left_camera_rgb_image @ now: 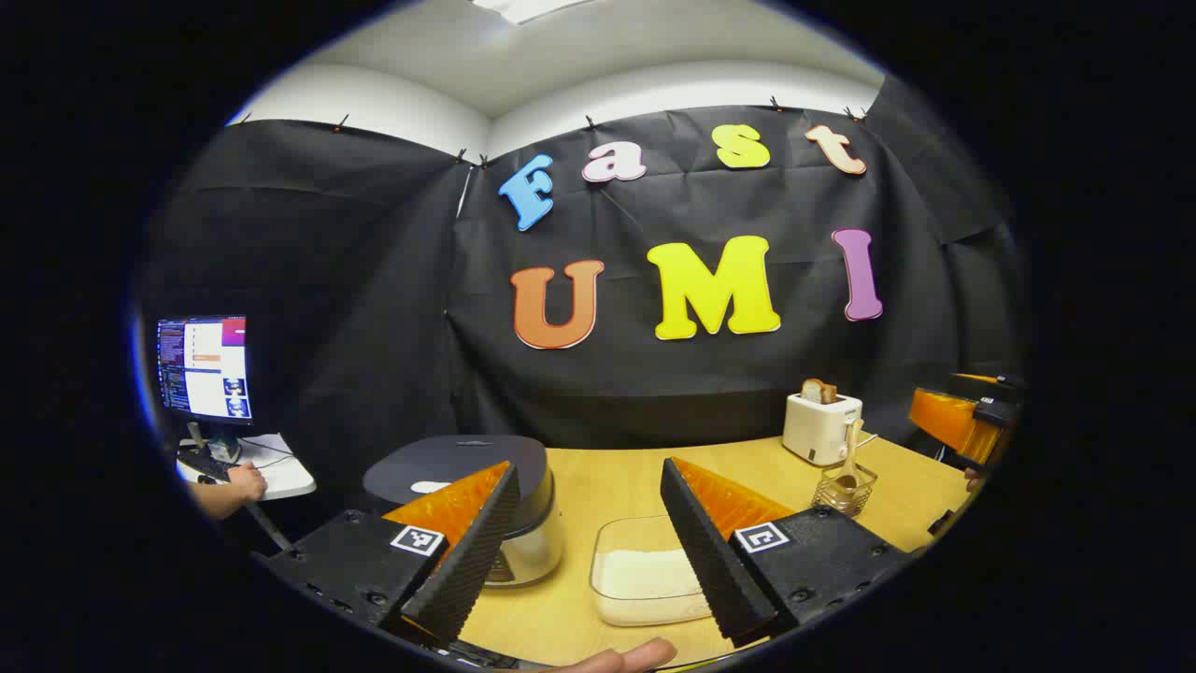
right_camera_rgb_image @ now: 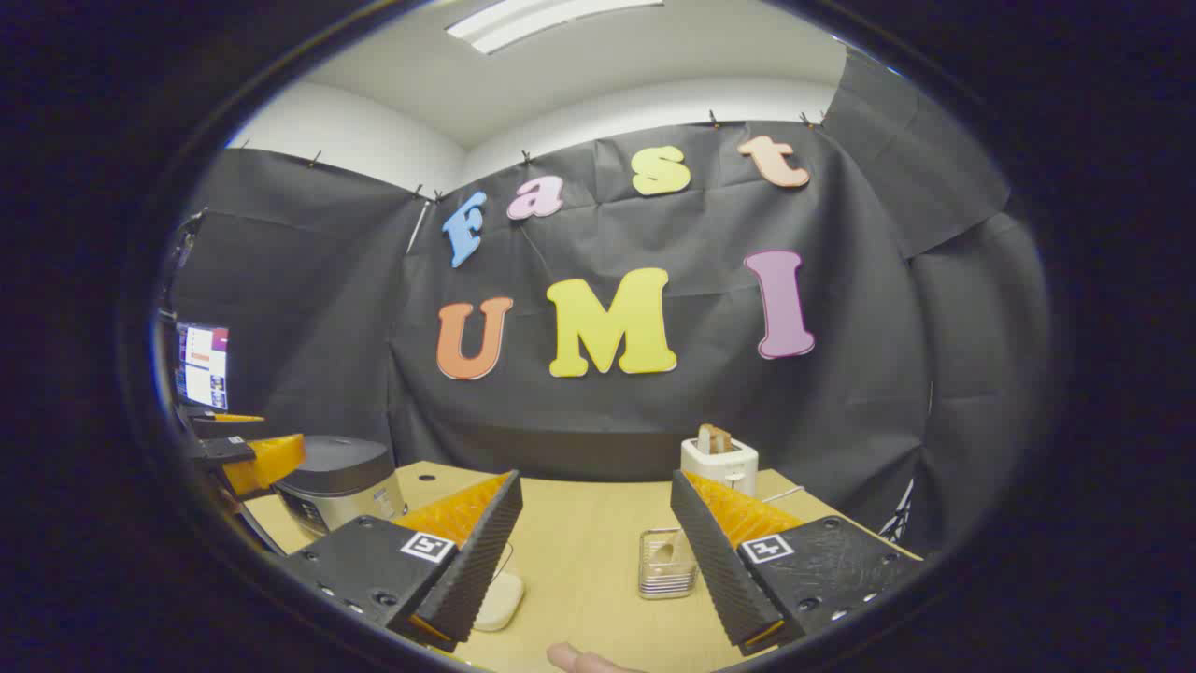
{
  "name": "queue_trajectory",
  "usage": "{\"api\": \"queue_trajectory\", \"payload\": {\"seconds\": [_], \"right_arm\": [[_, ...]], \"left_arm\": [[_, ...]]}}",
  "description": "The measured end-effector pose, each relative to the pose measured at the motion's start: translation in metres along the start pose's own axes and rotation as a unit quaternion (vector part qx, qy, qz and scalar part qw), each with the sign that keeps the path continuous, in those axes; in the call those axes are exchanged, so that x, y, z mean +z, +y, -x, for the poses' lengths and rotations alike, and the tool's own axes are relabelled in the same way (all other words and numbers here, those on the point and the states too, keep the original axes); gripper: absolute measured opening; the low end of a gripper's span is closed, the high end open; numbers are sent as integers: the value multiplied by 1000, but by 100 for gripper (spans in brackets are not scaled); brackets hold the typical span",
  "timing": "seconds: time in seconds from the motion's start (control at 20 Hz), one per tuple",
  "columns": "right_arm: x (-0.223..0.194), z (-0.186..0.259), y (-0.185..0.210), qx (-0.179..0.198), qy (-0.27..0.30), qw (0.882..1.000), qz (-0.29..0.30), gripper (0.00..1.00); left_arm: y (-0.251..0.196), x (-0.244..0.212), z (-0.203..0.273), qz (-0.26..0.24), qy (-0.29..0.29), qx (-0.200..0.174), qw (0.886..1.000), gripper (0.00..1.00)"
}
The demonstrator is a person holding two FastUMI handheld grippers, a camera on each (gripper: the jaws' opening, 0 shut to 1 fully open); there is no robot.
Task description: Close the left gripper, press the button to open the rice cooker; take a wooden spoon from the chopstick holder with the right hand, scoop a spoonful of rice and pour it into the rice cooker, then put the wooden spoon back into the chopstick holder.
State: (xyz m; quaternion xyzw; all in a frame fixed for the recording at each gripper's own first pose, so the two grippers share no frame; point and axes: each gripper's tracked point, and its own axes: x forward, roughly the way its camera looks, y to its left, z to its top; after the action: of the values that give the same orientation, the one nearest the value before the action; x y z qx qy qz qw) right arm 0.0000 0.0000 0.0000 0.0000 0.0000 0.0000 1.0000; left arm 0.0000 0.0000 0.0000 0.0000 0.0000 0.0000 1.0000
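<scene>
In the left gripper view, the left gripper (left_camera_rgb_image: 589,542) hangs above the table (left_camera_rgb_image: 617,477) with its jaws spread wide and nothing between them; it must be clenched before it can press anything. The rice cooker (left_camera_rgb_image: 467,486) sits low on the left, partly behind the left finger, its dark lid down. Between the fingers lies a clear container of rice (left_camera_rgb_image: 645,579). Farther right, the wooden spoon (left_camera_rgb_image: 848,463) stands upright in the wire chopstick holder (left_camera_rgb_image: 846,488), in front of a white toaster (left_camera_rgb_image: 820,425). The other gripper shows at the right edge. In the right gripper view, the right gripper (right_camera_rgb_image: 598,561) is likewise released and empty, and the chopstick holder (right_camera_rgb_image: 666,564) lies just left of its right finger. The spoon looks light, stiff and smooth, so the shaft above the rim seems the best place to pinch. The holder looks light enough to tip if the spoon is dragged sideways.
</scene>
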Motion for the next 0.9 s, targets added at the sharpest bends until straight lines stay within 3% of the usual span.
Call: {"api": "queue_trajectory", "payload": {"seconds": [0.15,0.35,0.65,0.9], "right_arm": [[-25,3,8,-2,26,1000,0,96],[-43,1,10,2,56,998,-13,95],[-39,0,-1,-17,48,999,-1,95],[-31,4,-6,-17,39,999,7,95]], "left_arm": [[15,-2,4,-7,4,-20,1000,97],[32,-6,4,-14,4,-5,1000,96],[26,-7,4,-25,4,-7,1000,96],[33,-6,-1,-39,9,5,999,89]]}}
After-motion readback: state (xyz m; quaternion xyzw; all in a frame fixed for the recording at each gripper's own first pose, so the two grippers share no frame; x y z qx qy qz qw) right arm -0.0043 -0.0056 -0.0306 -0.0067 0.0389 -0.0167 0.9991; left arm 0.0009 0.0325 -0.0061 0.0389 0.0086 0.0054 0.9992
